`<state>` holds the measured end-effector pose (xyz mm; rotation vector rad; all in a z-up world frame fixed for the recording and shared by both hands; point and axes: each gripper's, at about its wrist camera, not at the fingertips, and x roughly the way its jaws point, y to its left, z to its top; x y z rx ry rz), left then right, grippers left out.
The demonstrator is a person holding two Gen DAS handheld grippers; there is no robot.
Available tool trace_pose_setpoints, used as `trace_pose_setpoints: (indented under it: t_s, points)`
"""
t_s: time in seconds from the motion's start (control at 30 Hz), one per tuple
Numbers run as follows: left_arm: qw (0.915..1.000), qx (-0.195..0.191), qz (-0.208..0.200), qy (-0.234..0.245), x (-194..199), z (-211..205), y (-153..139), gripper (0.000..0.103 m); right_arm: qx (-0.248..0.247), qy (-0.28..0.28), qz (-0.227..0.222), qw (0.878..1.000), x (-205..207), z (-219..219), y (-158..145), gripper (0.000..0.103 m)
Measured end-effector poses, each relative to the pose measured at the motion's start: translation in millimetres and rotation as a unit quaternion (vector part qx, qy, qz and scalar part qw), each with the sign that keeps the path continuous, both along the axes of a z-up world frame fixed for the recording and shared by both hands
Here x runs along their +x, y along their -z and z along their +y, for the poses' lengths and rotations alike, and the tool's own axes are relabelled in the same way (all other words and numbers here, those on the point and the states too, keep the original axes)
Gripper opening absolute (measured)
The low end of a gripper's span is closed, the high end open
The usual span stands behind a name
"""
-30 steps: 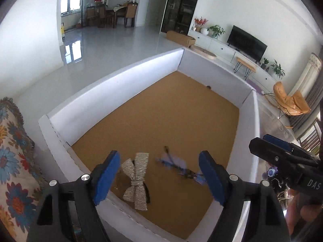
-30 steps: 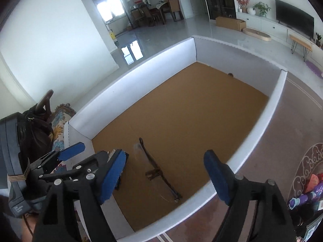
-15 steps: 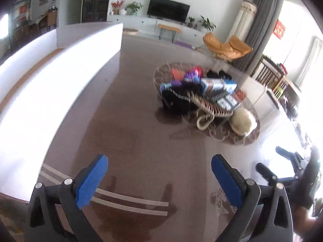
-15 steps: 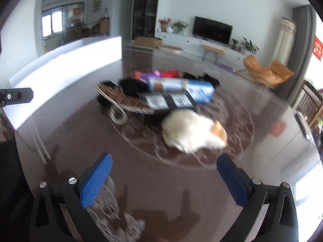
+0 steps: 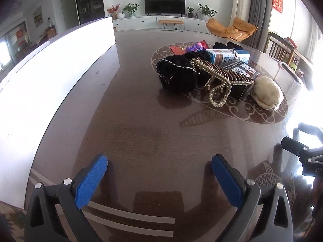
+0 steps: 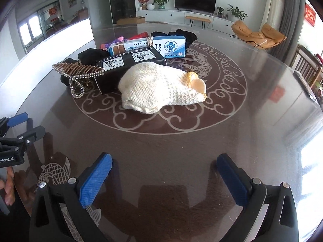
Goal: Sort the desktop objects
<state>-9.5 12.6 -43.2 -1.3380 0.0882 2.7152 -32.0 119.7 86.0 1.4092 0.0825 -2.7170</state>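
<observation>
A pile of objects lies on the dark glass table (image 5: 141, 125) (image 6: 252, 125). Nearest in the right wrist view is a cream knitted hat (image 6: 161, 87) (image 5: 266, 92). Behind it lie a black box (image 6: 129, 62) (image 5: 240, 70), a pearl-trimmed hair claw (image 6: 78, 70) (image 5: 220, 76), a black furry item (image 5: 177, 72), blue-white boxes (image 6: 169, 46) (image 5: 224, 55) and colourful cloth (image 5: 193, 46). My left gripper (image 5: 159, 171) hovers open over bare table, well short of the pile. My right gripper (image 6: 164, 170) is open too, empty, in front of the hat.
A white-walled box (image 5: 50, 64) (image 6: 60, 34) runs along the table's left side. The right gripper (image 5: 302, 153) shows at the right edge of the left view; the left gripper (image 6: 16, 137) and a hand (image 6: 8, 189) show at the left edge of the right view.
Both grippers swung away from the white box with the bow and glasses inside, over to the pile on the table. Their jaws spread wider.
</observation>
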Motion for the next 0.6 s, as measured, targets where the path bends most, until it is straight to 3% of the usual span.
trace_pose_setpoints:
  t_s: [0.6]
  points:
    - [1.0,0.0,0.007,0.001,-4.0,-0.3,-1.2,0.103,-0.002,-0.002,0.002,1.0,2.4,-0.1,0.8,0.103]
